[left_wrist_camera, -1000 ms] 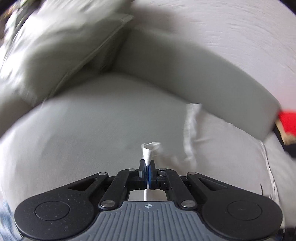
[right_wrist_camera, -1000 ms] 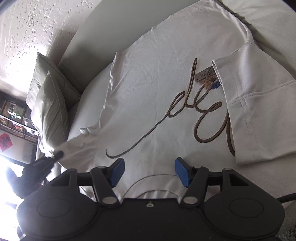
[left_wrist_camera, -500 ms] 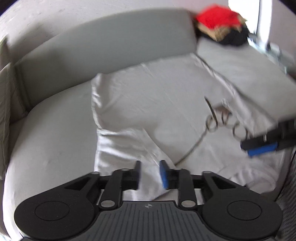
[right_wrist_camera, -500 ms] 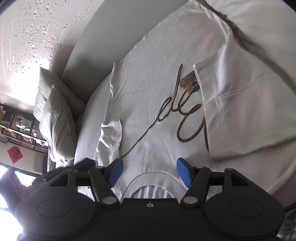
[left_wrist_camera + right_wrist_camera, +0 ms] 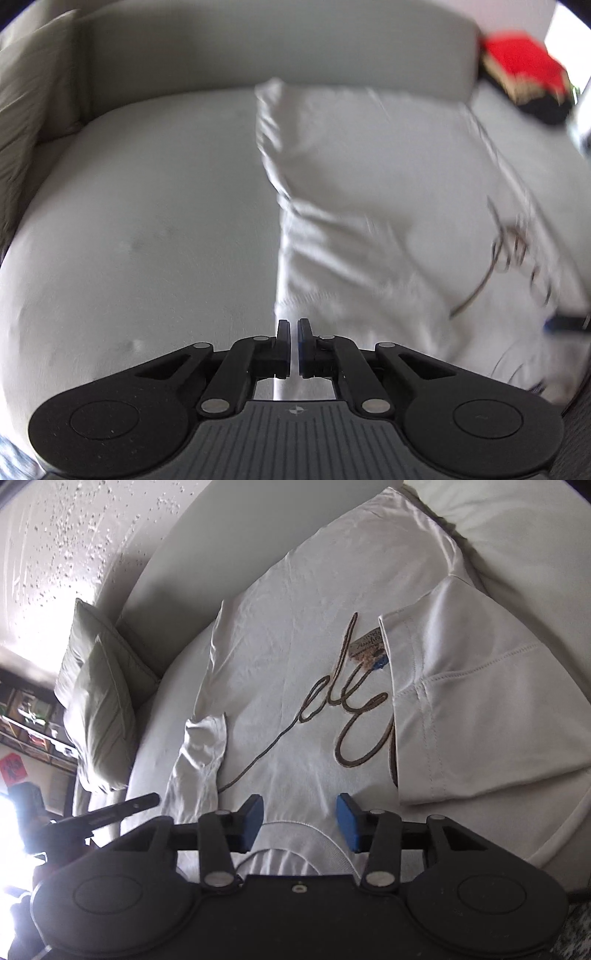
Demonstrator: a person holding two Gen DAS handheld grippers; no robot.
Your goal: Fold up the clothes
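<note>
White T-shirt (image 5: 314,657) spread on grey sofa (image 5: 147,221), filling centre frame, both sleeves folded inward, left hand-held gripper (image 5: 294,345) nearly closed, empty, right hand-held gripper (image 5: 300,818) spread wide above collar

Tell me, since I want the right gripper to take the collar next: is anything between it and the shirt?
Nothing visible. The right gripper hangs open over the shirt with the collar just beneath its fingers. The folded sleeve lies off to one side, and the left gripper is beyond the shirt's other edge.
</note>
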